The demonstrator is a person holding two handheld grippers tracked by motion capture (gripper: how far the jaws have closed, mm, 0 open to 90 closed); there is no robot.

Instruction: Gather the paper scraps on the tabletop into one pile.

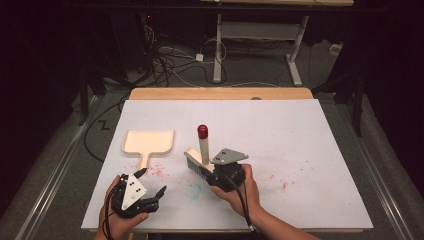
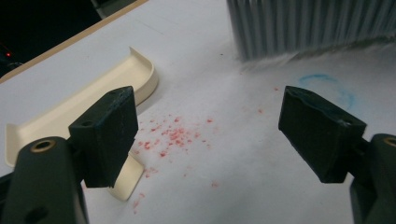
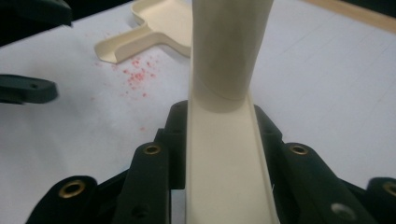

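Two grippers: right gripper (image 1: 212, 172) clamps the brush (image 1: 199, 161); left gripper (image 1: 159, 196), jaws apart, sits nearest the dustpan (image 1: 148, 141), handle pointing toward it, crumbs (image 2: 173, 136) between.

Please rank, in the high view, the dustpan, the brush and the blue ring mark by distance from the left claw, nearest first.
1. Dustpan: its handle tip lies just ahead of the left claw, almost touching it.
2. Blue ring mark: on the white sheet, a little to the claw's right.
3. Brush: farther right and ahead, held by the right claw.
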